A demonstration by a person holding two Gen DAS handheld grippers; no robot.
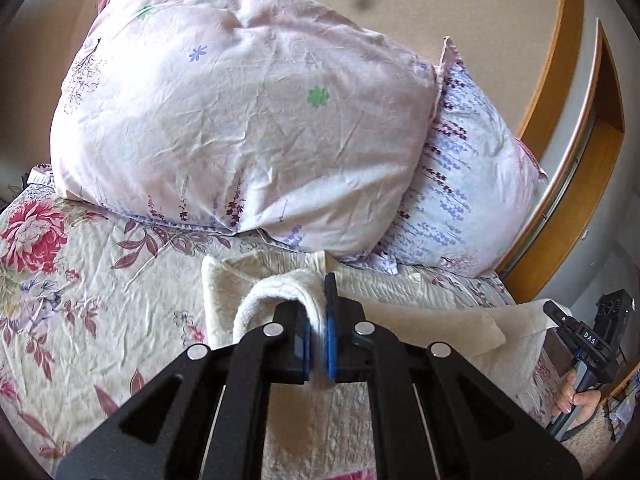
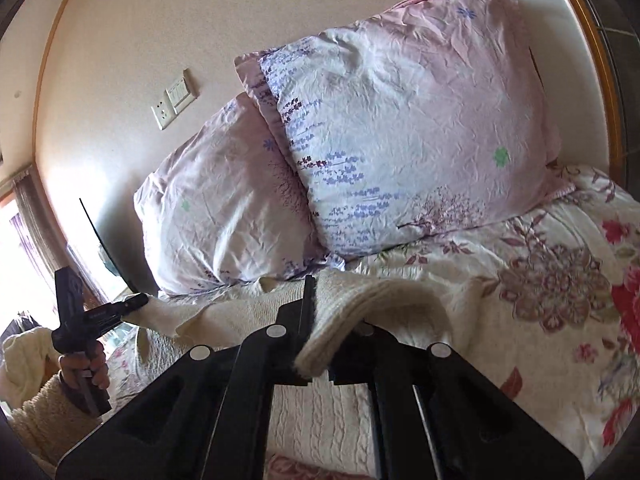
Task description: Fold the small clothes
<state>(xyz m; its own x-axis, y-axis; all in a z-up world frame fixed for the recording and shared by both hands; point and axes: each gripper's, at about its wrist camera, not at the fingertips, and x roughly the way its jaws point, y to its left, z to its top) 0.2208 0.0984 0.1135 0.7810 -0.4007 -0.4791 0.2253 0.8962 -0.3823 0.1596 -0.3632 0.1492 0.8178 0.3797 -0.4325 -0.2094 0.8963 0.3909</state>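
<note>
- Bed (image 1: 120,280) under a cream quilt printed with red and mauve flowers, creased all over.
- Two pillows (image 1: 240,120) lean at the head, pale pink and lilac with little sprigs; one overlaps the other.
- Beige wall (image 1: 440,8) behind, wooden trim (image 1: 560,80) curving down the side.
- Sweater (image 1: 320,420), cream cable knit, lies across the quilt below the pillows, with its near edge lifted off the bed at two points.
- Left tool (image 1: 319,344): jaws pressed together, pinching a thick rolled edge of the sweater between blue pads.
- Right tool (image 2: 310,344): jaws closed too, with a folded knit edge draped over and clamped between them.
- The left view catches the right tool (image 1: 560,314) off at the side, its tip on a corner of the knit, and the right hand (image 1: 580,400) gripping the handle.
- Only the left view shows a doorway with wood framing at the far side.
- The right view catches the left tool (image 2: 136,302) from outside, nipping a raised corner of the knit, with the left hand (image 2: 86,368) on its handle and a fleecy cream sleeve (image 2: 40,412).
- Only the right view shows a socket (image 2: 162,114) and switch plate (image 2: 180,92) clearly on the wall, plus a bright window with a curtain (image 2: 36,216) at the edge.
- A dark slanted thing stands beside the pillows there; possibly a screen, too dim to tell.
</note>
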